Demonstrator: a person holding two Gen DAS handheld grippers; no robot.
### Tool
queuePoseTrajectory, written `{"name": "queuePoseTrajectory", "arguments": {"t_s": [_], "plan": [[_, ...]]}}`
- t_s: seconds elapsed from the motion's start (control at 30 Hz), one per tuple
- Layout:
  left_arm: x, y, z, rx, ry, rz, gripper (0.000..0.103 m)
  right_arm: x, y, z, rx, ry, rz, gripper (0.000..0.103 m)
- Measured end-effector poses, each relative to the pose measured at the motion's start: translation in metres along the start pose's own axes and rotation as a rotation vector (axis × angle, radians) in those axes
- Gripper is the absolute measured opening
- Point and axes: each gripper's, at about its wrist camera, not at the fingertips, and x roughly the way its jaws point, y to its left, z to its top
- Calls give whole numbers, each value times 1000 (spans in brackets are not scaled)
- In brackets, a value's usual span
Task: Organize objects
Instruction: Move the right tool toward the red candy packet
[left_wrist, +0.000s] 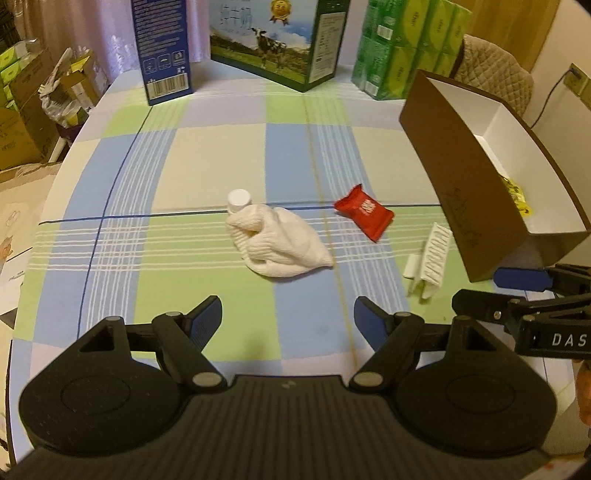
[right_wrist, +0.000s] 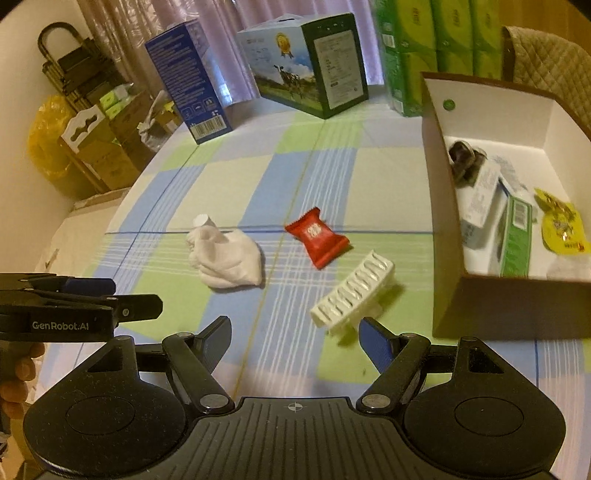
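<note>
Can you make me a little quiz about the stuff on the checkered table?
1. True or false: the red packet is inside the brown box.
2. Which lies nearest the right gripper: A) white cloth, B) white hair clip, C) blue carton?
3. Fill in: both grippers are ____ and hold nothing; see the left gripper.

Key: 1 false, it lies on the tablecloth. 2 B. 3 open.

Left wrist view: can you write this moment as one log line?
left gripper open, empty | right gripper open by white clip | brown box part-filled
</note>
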Motion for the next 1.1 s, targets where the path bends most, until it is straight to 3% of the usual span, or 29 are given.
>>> {"name": "queuePoseTrajectory", "arguments": {"t_s": [0.4, 0.5, 0.83, 1.1], "plan": [[30, 18, 18, -36, 15, -1, 76, 37, 1, 36, -101, -17, -47, 73], [39, 21, 24, -42, 16, 2, 76, 51, 0, 46, -139, -8, -53, 66], [73, 26, 43, -79, 47, -18, 76, 109, 0, 65, -255, 79, -42, 53], [93, 30, 49, -96, 78, -11, 76, 144, -1, 74, -339, 130, -63, 52]]}}
